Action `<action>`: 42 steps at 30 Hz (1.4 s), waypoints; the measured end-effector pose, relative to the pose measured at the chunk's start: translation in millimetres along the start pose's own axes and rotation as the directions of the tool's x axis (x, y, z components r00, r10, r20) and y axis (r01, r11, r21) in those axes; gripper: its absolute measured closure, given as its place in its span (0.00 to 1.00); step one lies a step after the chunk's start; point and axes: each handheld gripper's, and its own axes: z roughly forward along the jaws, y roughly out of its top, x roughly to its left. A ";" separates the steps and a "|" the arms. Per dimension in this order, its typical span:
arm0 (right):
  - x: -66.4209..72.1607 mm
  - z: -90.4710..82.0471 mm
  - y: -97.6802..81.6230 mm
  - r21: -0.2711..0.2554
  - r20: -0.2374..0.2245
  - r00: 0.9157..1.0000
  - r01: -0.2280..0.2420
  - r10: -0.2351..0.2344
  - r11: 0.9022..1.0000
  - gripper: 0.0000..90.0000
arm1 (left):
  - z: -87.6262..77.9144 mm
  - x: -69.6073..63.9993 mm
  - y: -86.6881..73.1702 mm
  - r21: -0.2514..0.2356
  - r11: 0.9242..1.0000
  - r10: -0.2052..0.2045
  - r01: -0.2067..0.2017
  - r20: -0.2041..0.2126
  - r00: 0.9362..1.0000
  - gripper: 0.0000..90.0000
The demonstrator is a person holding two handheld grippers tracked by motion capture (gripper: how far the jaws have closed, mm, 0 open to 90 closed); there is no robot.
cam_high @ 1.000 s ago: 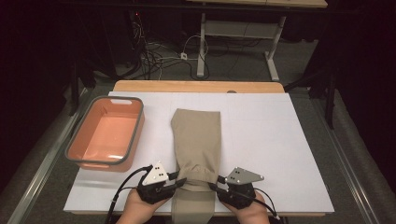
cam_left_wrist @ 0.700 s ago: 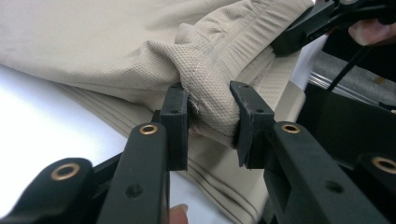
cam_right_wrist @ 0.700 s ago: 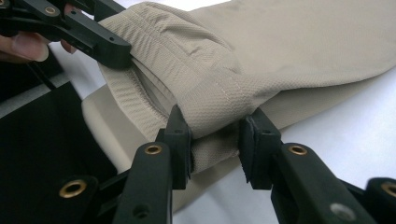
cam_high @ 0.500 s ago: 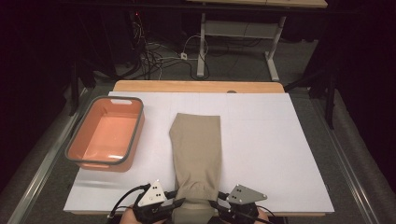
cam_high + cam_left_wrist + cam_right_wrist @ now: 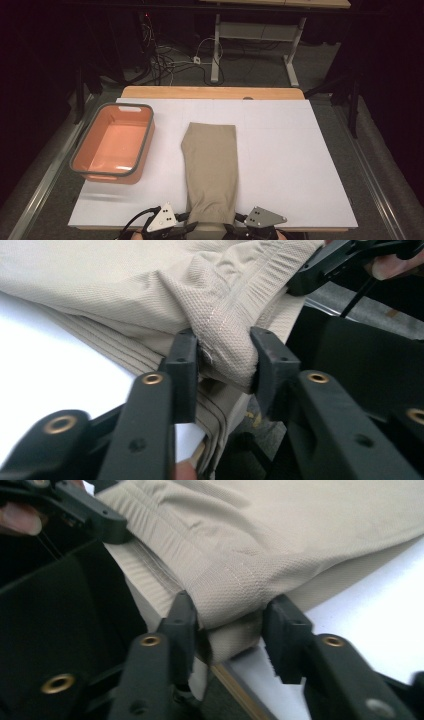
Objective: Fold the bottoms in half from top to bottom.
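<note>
A folded beige cloth (image 5: 210,170) lies lengthwise on the white table top (image 5: 290,165), and its near end reaches the front edge. My left gripper (image 5: 192,226) and right gripper (image 5: 231,228) sit at the two near corners of that end. In the left gripper view the jaws (image 5: 222,355) have just been opening, but a thick seamed fold of the cloth (image 5: 225,340) still fills the gap and touches both pads. In the right gripper view the jaws (image 5: 230,615) have also been opening. The cloth's hem (image 5: 235,600) sits loosely between them, with a thin gap at the right pad.
An orange tub with a grey rim (image 5: 80,155) stands empty at the left of the table. A wooden strip (image 5: 210,92) runs along the far edge. Cables and a desk frame (image 5: 220,50) lie on the floor beyond. Each gripper view shows the other gripper (image 5: 325,260) (image 5: 75,505) close by.
Both grippers have drawn back toward the table's near edge, dragging the cloth with them. Its near end now lies at the front edge.
</note>
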 end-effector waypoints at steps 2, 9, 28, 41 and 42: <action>0.8 -3.1 1.4 -0.016 -0.009 1.000 -0.007 0.007 1.000 0.52 | -3.5 0.3 0.5 -0.019 1.000 -0.008 0.008 0.007 1.000 0.60; -3.6 -16.9 4.8 -0.088 0.018 1.000 -0.016 0.017 0.996 0.28 | -10.6 9.1 2.6 -0.084 0.995 -0.059 0.060 0.009 0.998 0.34; -28.9 -20.9 4.9 -0.137 0.130 0.988 -0.071 0.089 0.988 0.00 | -7.5 38.6 21.5 -0.071 0.992 -0.111 0.103 -0.113 0.987 0.00; -50.8 -12.1 28.7 -0.115 0.165 0.985 -0.035 0.054 0.993 0.00 | 3.9 75.7 61.3 -0.074 0.991 -0.124 0.113 -0.161 0.979 0.00; -55.3 -10.3 31.9 -0.114 0.170 0.984 -0.034 0.054 0.993 0.00 | 5.9 80.3 63.8 -0.074 0.990 -0.128 0.118 -0.167 0.978 0.00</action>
